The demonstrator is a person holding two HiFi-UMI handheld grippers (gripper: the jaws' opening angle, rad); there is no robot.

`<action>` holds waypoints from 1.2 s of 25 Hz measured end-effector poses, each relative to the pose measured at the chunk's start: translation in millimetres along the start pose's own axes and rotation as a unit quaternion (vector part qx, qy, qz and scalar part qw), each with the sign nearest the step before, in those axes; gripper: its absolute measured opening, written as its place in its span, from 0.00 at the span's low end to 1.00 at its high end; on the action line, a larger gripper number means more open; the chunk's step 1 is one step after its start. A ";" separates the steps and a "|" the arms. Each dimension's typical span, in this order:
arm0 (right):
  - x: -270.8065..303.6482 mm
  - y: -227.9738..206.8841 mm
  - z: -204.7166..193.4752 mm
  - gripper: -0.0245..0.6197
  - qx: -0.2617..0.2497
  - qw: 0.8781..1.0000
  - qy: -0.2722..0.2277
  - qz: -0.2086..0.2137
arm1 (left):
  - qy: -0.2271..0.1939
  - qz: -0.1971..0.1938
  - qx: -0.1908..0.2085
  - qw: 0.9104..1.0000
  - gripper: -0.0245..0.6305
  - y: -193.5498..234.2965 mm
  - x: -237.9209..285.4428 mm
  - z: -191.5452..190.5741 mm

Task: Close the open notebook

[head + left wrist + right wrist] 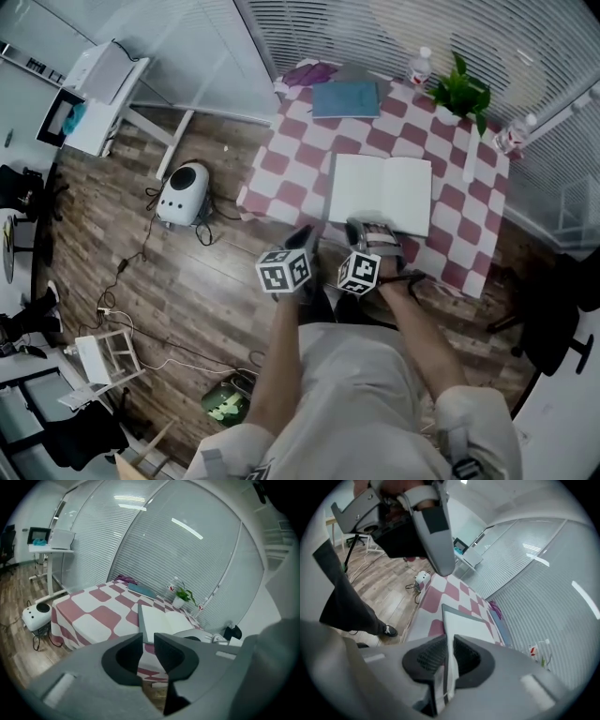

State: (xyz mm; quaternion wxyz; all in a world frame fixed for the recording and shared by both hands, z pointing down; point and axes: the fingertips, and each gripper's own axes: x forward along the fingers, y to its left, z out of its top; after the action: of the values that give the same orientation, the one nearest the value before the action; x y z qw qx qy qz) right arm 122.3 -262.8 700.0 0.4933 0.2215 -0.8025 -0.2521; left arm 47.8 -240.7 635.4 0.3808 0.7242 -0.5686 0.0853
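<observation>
The open notebook [380, 192] lies flat on the red-and-white checked table [291, 159], white pages up. My right gripper [371, 231] is at the notebook's near edge. In the right gripper view the jaws [449, 651] are closed on that edge, with white paper and a dark cover strip between the pads, and the rest of the notebook [466, 625] stretches away. My left gripper [307, 236] hovers at the table's near edge, just left of the notebook. Its jaws [147, 646] stand a narrow gap apart with nothing between them, and the notebook [164, 623] lies beyond.
A closed blue-grey book [345, 98] and a purple cloth [309, 72] lie at the table's far side. A potted plant [461, 92] and two water bottles [420, 66] [511, 136] stand at the far right. A white round device [183, 194] with cables sits on the floor, left.
</observation>
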 end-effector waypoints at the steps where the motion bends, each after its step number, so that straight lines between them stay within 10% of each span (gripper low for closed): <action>1: -5.4 -4.6 0.9 0.11 0.016 1.000 -0.009 -0.008 | -0.001 -0.006 -0.016 1.000 0.14 -0.7 2.1 0.8; 11: -51.8 -40.8 -9.9 0.09 0.222 0.970 -0.069 -0.071 | 0.013 -0.124 -0.126 0.984 0.30 -61.1 53.9 12.2; 17: -63.1 -49.3 -21.0 0.09 0.252 0.961 -0.081 -0.079 | 0.028 -0.152 -0.065 0.986 0.13 -91.7 64.1 19.3; 30: -87.4 -75.7 -47.6 0.19 0.294 0.943 -0.078 -0.134 | 0.062 -0.195 0.012 0.979 0.12 -158.9 73.1 17.0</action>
State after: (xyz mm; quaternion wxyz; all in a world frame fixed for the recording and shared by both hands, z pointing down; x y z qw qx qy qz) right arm 209.7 -277.4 611.8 0.3036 0.4419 -0.8398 -0.0850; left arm 208.5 -297.1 592.1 0.4159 0.8189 -0.3908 0.0606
